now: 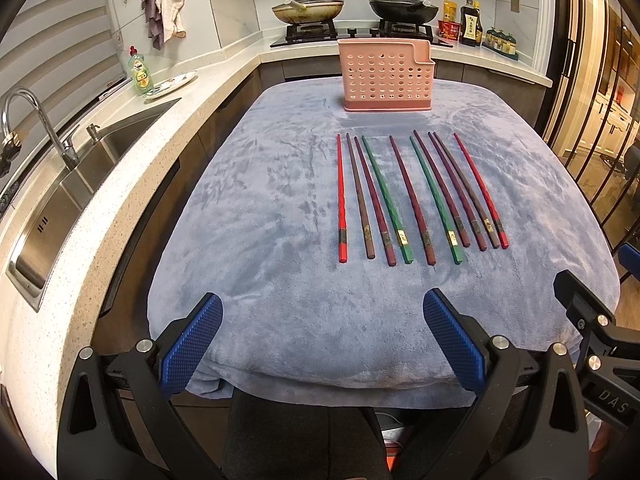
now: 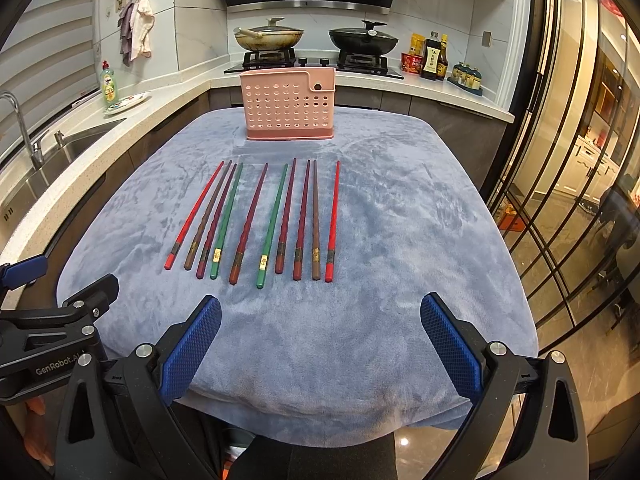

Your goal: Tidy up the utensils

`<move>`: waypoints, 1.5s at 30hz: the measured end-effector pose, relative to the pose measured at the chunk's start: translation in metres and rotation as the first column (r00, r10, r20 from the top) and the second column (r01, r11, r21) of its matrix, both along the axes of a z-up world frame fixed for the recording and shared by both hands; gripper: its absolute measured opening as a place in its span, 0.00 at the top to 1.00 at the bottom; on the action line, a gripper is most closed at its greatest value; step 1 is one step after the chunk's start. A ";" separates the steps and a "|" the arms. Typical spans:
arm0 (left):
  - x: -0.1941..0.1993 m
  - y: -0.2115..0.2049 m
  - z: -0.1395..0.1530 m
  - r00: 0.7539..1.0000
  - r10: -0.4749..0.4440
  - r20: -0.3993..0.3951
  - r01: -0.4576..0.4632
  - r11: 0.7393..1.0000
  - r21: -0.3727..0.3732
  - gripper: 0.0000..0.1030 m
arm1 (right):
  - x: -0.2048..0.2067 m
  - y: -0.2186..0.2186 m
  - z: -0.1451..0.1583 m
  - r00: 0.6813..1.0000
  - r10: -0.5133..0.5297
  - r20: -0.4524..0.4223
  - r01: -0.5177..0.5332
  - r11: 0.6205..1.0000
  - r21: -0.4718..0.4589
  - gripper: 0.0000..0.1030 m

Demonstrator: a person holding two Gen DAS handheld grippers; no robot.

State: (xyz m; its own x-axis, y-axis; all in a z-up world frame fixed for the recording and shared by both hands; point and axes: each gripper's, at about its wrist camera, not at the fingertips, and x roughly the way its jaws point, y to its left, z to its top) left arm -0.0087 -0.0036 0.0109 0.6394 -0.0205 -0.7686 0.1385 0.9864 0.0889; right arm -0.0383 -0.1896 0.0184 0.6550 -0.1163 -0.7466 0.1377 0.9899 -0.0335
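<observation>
Several chopsticks, red, brown, maroon and green, lie in a row [image 1: 416,200] [image 2: 260,220] on the blue-grey cloth [image 1: 280,220] [image 2: 400,240], thick ends toward me. A pink perforated utensil holder [image 1: 386,76] [image 2: 288,106] stands upright behind them at the far end. My left gripper [image 1: 322,344] is open and empty above the cloth's near edge, left of the row. My right gripper [image 2: 320,344] is open and empty at the near edge, just short of the row. Each gripper's body shows at the edge of the other's view.
A stone counter with a steel sink [image 1: 76,184] and tap [image 1: 36,120] runs along the left. A green soap bottle [image 1: 140,72] and plate sit there. Two lidded woks [image 2: 268,36] stand on the hob behind. Sauce bottles [image 2: 434,56] stand at back right. A glass partition [image 2: 560,200] stands on the right.
</observation>
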 end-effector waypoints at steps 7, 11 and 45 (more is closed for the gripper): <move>0.000 -0.002 -0.001 1.000 -0.001 0.000 0.001 1.000 0.000 0.07 | 0.000 0.000 0.000 1.000 0.000 0.001 0.000 1.000 0.000 0.07; 0.000 -0.003 -0.002 1.000 0.000 -0.001 0.000 1.000 -0.001 0.07 | 0.001 0.000 0.000 1.000 -0.001 -0.001 0.001 1.000 0.000 0.07; 0.089 0.014 -0.061 0.999 0.050 -0.014 -0.051 0.998 -0.031 0.07 | 0.078 -0.044 -0.052 0.995 -0.093 -0.024 0.094 0.994 0.051 0.10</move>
